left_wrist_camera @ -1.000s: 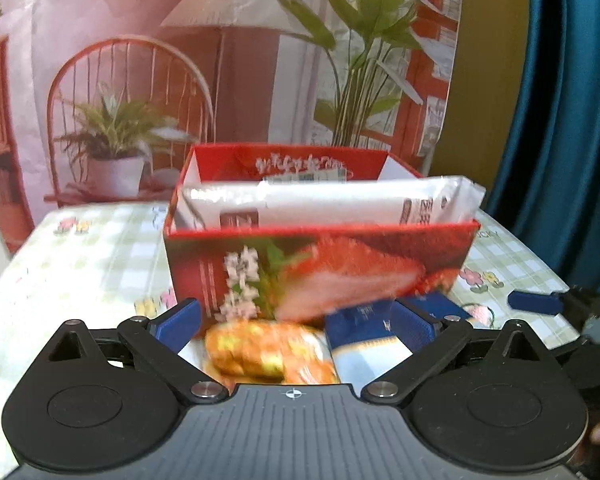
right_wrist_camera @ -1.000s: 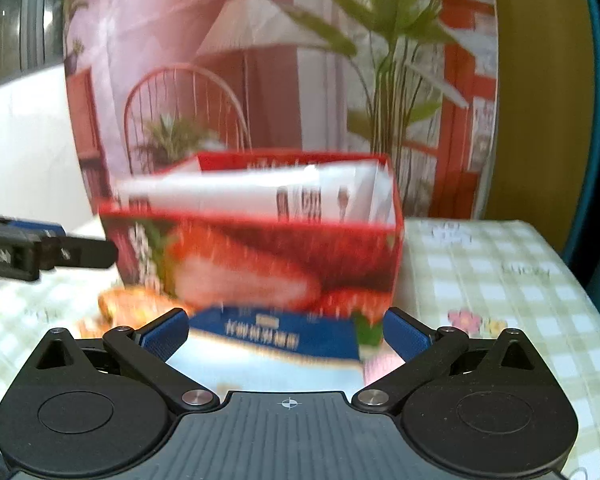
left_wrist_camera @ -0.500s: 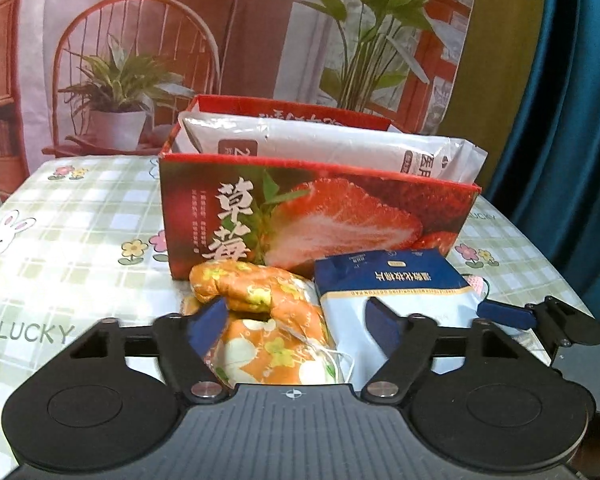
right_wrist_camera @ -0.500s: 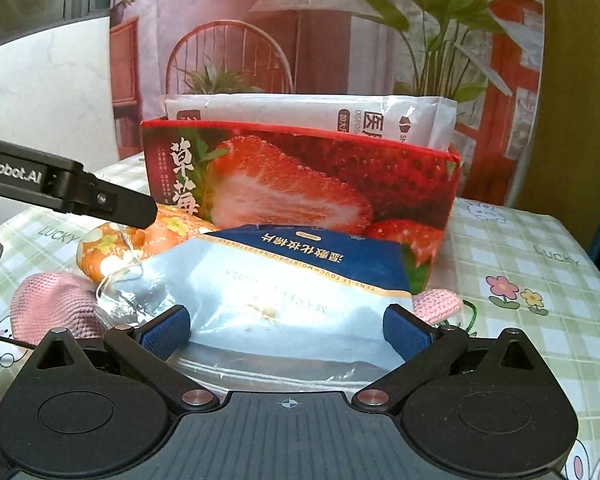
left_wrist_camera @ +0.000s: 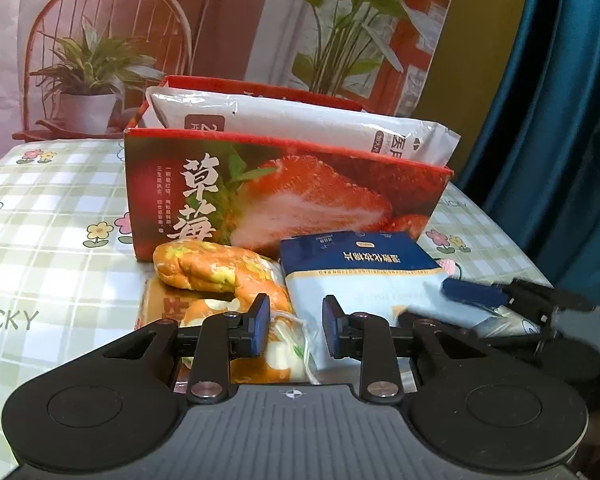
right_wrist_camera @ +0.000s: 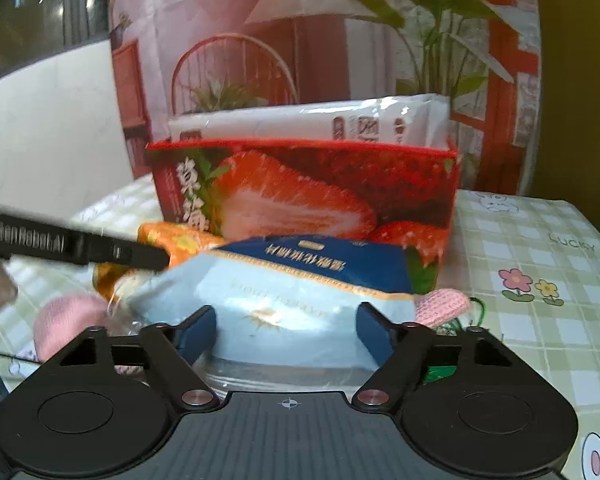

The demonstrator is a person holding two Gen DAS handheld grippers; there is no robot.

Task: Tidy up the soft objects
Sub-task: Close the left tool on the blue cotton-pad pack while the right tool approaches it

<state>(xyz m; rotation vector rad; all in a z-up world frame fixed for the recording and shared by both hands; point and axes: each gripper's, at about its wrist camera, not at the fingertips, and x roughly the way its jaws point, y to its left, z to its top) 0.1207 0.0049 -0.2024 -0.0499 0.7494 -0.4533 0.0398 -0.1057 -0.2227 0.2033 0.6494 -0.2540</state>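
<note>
A red strawberry box (left_wrist_camera: 300, 200) stands on the checked tablecloth with a white packet (left_wrist_camera: 300, 124) inside it. In front of it lie an orange flowered packet (left_wrist_camera: 212, 266) and a blue-and-white packet (left_wrist_camera: 360, 268). My left gripper (left_wrist_camera: 296, 324) is closing, its jaws narrow around the clear wrapper edge of the orange packet. My right gripper (right_wrist_camera: 286, 332) is closing too, with the blue-and-white packet (right_wrist_camera: 300, 280) between its wider-set fingers. I cannot see either pair of pads pressing. One left finger (right_wrist_camera: 80, 246) crosses the right wrist view.
Pink knitted pieces lie beside the packets, one at the left (right_wrist_camera: 68, 316) and one at the right (right_wrist_camera: 444, 304) with green cord. The tablecloth (left_wrist_camera: 52, 240) is bare to the left of the box. A teal curtain (left_wrist_camera: 560, 120) hangs at the right.
Both grippers have come down closer to the packets in front of the box. The left jaws narrowed a lot around the orange packet's wrapper. The right jaws narrowed around the blue-and-white packet.
</note>
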